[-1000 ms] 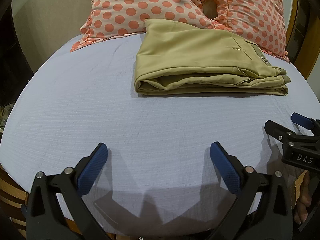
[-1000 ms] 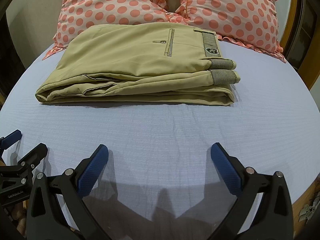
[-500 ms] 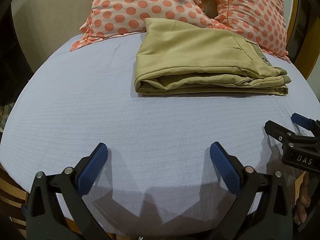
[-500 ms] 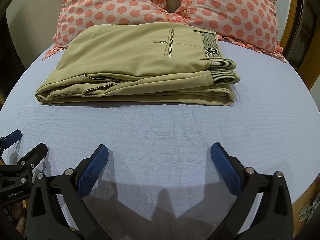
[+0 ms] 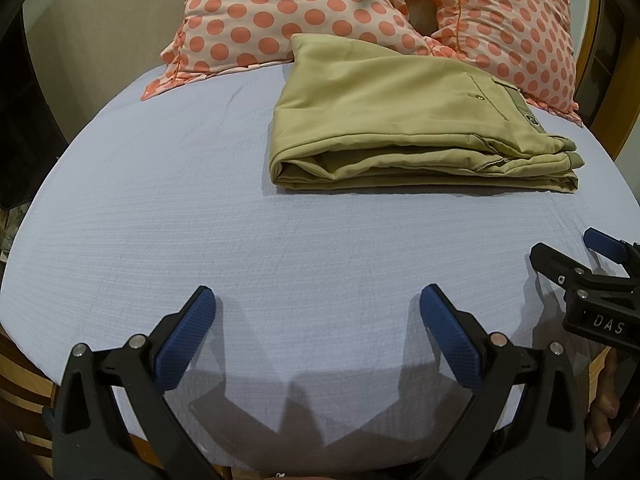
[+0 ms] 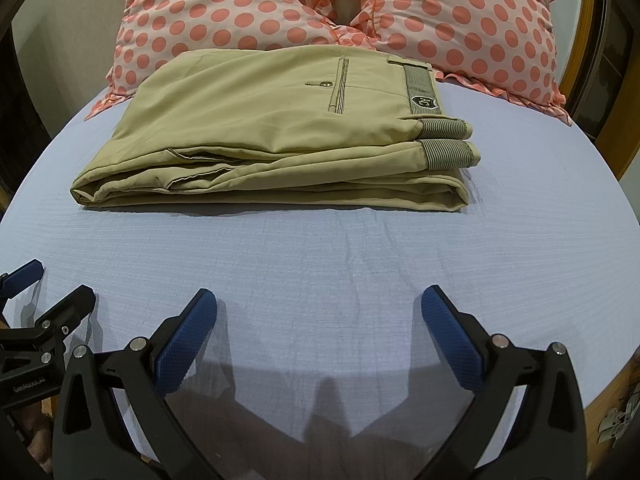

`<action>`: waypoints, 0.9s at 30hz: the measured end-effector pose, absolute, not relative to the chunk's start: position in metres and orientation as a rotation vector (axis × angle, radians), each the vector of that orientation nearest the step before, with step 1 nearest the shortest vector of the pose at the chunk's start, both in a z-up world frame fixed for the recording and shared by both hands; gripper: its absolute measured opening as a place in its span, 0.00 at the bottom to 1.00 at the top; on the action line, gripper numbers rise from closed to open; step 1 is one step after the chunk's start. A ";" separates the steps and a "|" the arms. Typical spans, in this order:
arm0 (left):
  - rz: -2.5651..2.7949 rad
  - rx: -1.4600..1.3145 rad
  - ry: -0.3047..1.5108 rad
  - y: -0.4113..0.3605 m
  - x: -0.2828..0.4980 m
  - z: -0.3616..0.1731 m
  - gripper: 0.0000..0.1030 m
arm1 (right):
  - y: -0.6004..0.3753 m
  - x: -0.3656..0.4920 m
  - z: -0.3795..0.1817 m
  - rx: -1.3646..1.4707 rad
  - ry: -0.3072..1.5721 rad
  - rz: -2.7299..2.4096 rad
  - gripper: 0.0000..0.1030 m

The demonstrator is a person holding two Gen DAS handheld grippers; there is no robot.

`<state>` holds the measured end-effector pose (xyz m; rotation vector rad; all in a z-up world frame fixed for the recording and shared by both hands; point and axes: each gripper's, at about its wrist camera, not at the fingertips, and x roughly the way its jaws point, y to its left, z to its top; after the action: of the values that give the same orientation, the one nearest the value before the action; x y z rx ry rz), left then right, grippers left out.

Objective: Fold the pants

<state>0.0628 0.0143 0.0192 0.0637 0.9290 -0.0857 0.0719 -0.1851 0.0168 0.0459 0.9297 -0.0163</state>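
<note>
pants (image 6: pixel 272 136) lie folded, well beyond both spread jaws.

Bright, sharp; fisheye edges bowed, dark vignette; soft shadows near bottom

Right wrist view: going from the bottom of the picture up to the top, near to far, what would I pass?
The right gripper, wide open → bare blue bedsheet → the folded khaki pants → the two pink polka-dot pillows at the head of the bed.
</note>
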 end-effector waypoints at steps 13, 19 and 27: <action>-0.088 0.067 0.947 0.015 0.066 0.019 0.98 | -0.185 0.072 0.017 0.047 0.930 -0.018 0.99; -0.089 0.068 0.952 0.015 0.067 0.019 0.98 | -0.186 0.072 0.016 0.047 0.930 -0.018 0.99; -0.092 0.070 0.964 0.016 0.068 0.019 0.98 | -0.186 0.073 0.016 0.047 0.930 -0.018 0.99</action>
<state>0.0681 0.0157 0.0187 0.0701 0.9640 -0.0921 0.0728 -0.1858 0.0164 0.0469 0.9296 -0.0178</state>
